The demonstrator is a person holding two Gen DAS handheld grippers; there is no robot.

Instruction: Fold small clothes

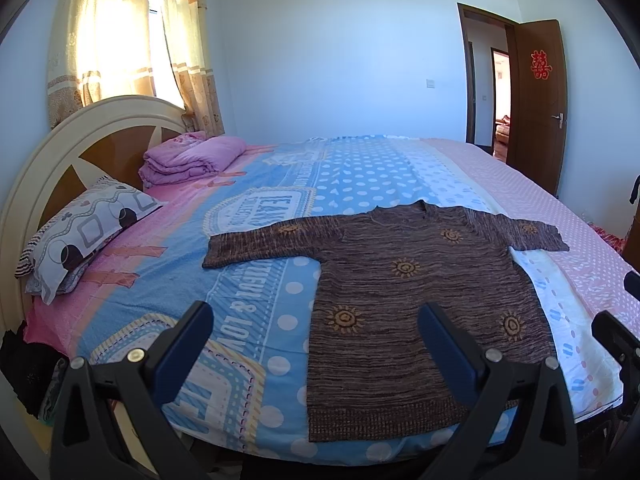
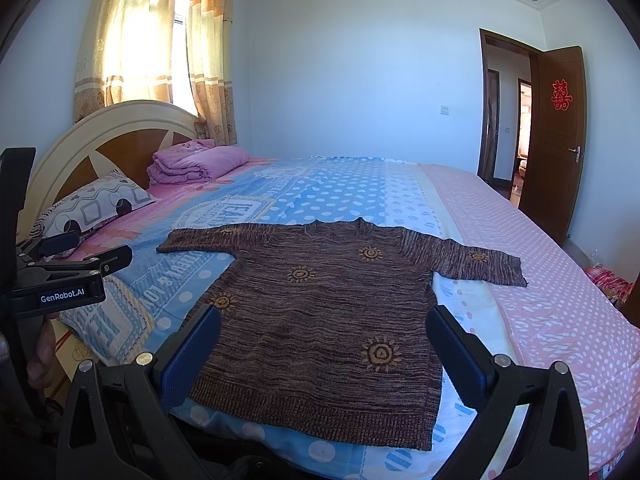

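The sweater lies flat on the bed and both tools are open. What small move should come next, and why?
Probably lower the left tool toward the left sleeve to pinch its cuff. The sweater is spread flat on the bed, sleeves out, nothing folded yet, and both tools hover open above the hem, holding nothing. Folding a sleeve in seems a sensible start; the right tool could mirror it.

Sweater (image 1: 400, 300) hem corner behind left claw's finger (image 1: 452, 356).

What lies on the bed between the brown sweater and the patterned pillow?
Only bare bedsheet lies between the sweater and the pillow. The left wrist view shows it best.
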